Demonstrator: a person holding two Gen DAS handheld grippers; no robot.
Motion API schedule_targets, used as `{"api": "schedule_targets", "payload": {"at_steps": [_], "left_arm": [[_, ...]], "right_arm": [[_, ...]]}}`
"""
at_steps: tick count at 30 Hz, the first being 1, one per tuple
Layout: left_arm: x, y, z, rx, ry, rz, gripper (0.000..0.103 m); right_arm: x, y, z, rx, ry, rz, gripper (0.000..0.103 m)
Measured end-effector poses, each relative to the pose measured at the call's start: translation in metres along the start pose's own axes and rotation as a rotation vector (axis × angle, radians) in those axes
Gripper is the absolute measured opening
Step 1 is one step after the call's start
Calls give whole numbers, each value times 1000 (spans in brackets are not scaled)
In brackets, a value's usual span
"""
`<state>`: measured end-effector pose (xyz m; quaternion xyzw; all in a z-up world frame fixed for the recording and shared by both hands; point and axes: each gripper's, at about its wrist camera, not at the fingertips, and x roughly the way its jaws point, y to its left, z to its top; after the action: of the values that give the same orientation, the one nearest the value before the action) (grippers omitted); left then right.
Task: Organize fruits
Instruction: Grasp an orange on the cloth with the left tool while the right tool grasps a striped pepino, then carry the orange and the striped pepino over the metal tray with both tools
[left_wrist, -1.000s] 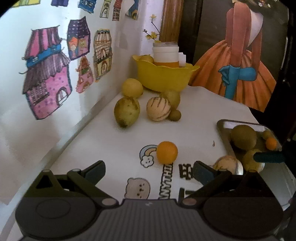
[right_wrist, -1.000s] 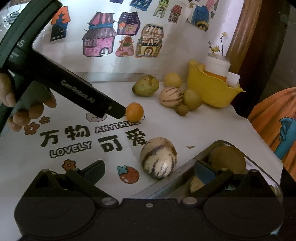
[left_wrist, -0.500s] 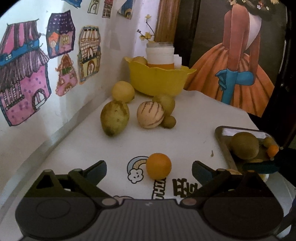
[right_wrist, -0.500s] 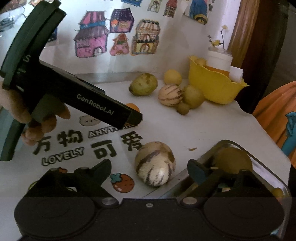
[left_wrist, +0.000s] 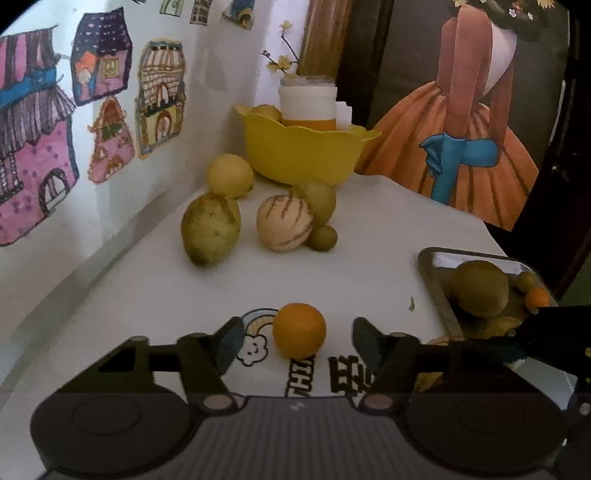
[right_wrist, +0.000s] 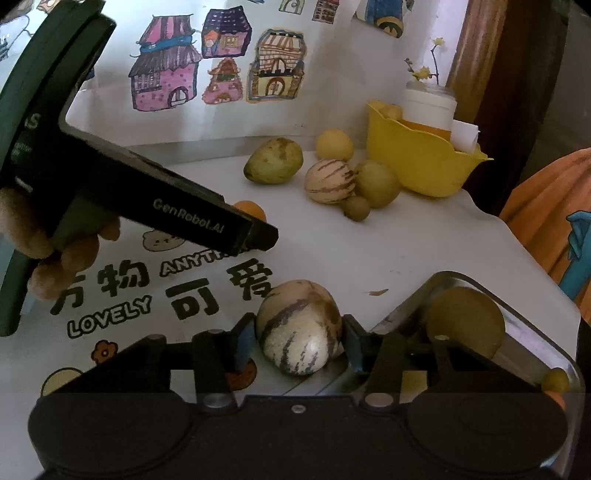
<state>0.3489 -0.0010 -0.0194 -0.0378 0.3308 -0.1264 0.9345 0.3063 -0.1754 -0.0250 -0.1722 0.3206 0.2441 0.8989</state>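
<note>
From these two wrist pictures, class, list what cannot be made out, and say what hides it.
- Orange, right wrist view: mostly hidden behind the left gripper.
- Metal tray contents, both views: lower fruits covered by the gripper bodies.
- Yellow bowl contents: hidden by its rim and the white jar.

Both views are dim and soft, with strong fisheye curvature and black vignetting at the corners. Light falls from the upper left: the wall (left_wrist: 221, 96) appears washed out, bluish white. The yellow bowl (left_wrist: 303, 151) casts a shadow forward over the fruits beside it. A glare spot marks the striped melon (right_wrist: 299, 328). The metal tray (right_wrist: 532, 332) reflects pale light. Near gripper bodies are underexposed.
</note>
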Motion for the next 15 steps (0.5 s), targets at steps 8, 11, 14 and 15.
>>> {"api": "schedule_targets", "payload": {"at_steps": [8, 11, 14, 15], "left_arm": [[5, -1, -3, -10, 19, -3, 41], [5, 0, -3, -17, 18, 0, 35], [5, 1, -3, -24, 19, -2, 34], [4, 2, -3, -28, 19, -3, 34]], "right_arm": [[1, -2, 1, 26, 2, 8, 51], [0, -2, 1, 20, 1, 4, 51], [0, -1, 1, 26, 0, 4, 50], [0, -1, 1, 24, -1, 2, 50]]}}
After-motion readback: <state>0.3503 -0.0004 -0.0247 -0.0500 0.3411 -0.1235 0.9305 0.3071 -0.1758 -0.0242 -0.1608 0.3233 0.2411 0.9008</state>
